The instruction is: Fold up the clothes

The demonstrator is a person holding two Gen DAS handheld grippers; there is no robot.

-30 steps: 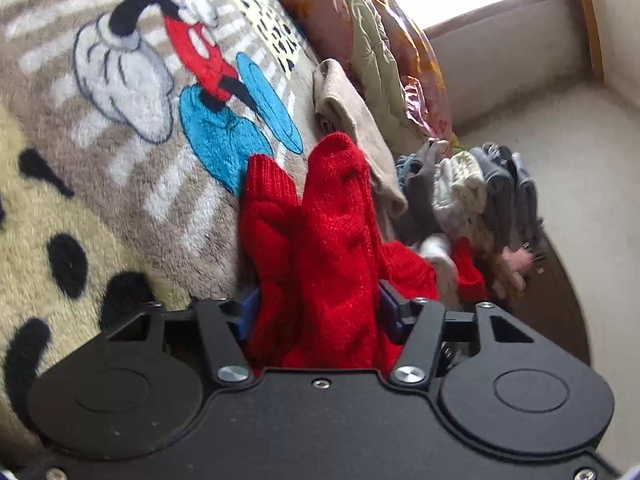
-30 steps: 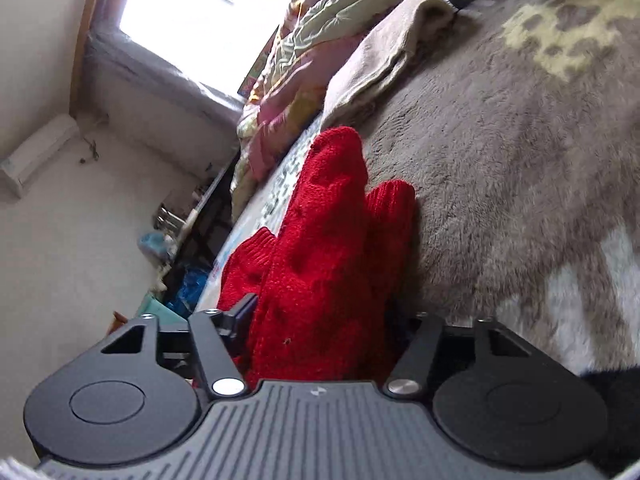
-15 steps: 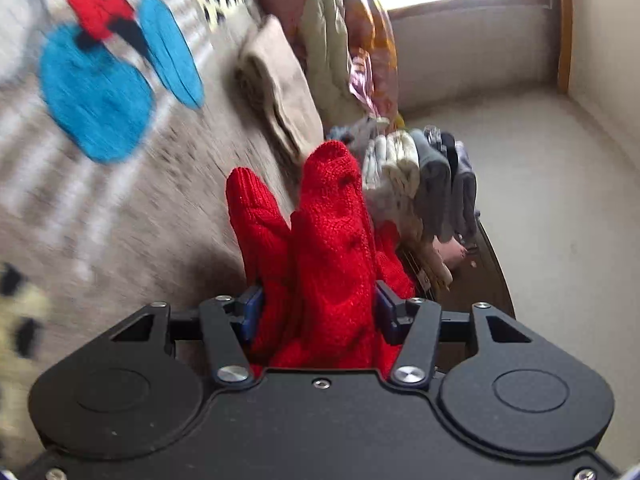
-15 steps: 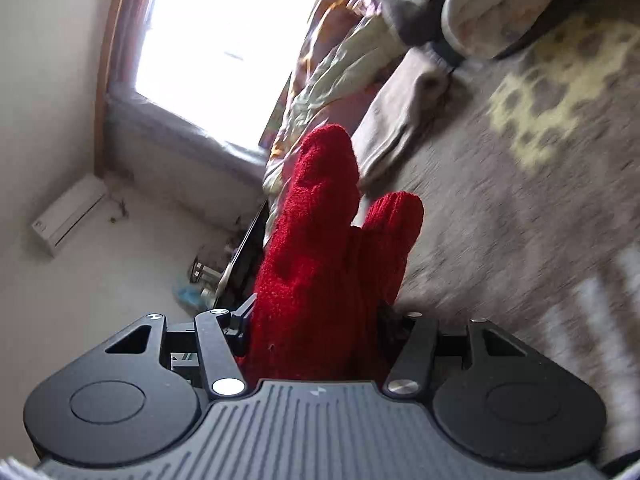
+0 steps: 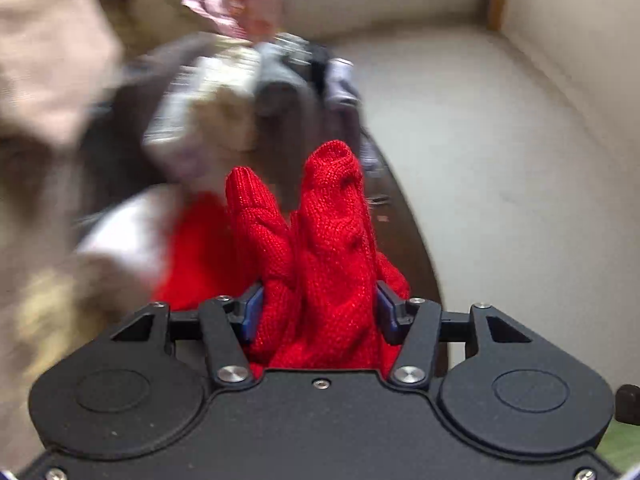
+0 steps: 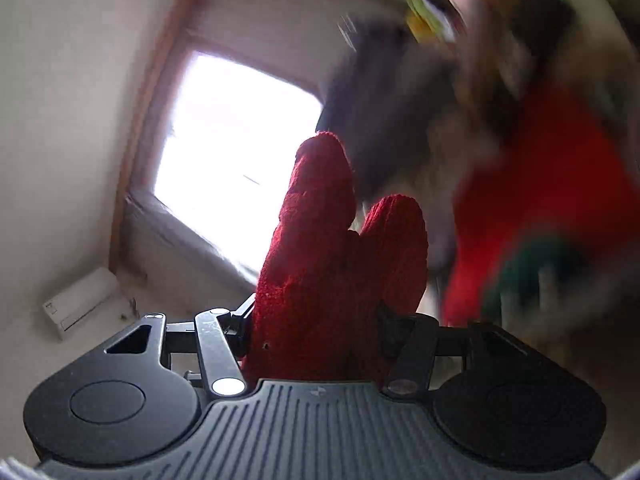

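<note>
Pale plaster walls (image 5: pixel 500 128) close the room, with a bright window (image 6: pixel 236 152) in a wooden frame and a white wall unit (image 6: pixel 82 302) low beside it in the right wrist view. Most of what lies ahead of me is smeared by blur: a heap of soft clothes (image 5: pixel 224 92) in beige, grey and brown, and beyond it a dark curved edge, perhaps furniture, though I cannot tell.

My left gripper (image 5: pixel 318 312) is clamped on a red knit garment (image 5: pixel 332 248). The wool is chunky, with a ribbed and cabled weave, and it is bunched into two rounded lobes that stand up between the blue pads (image 5: pixel 253 312), which press into it from both sides. More of the same red trails off to the left behind the jaws.

My right gripper (image 6: pixel 316 332) holds the red knit garment (image 6: pixel 320 256) too. Here it looks darker against the window, again folded into two blunt humps filling the gap between my fingers. A blurred red mass hangs to the right of it, with something green below.
</note>
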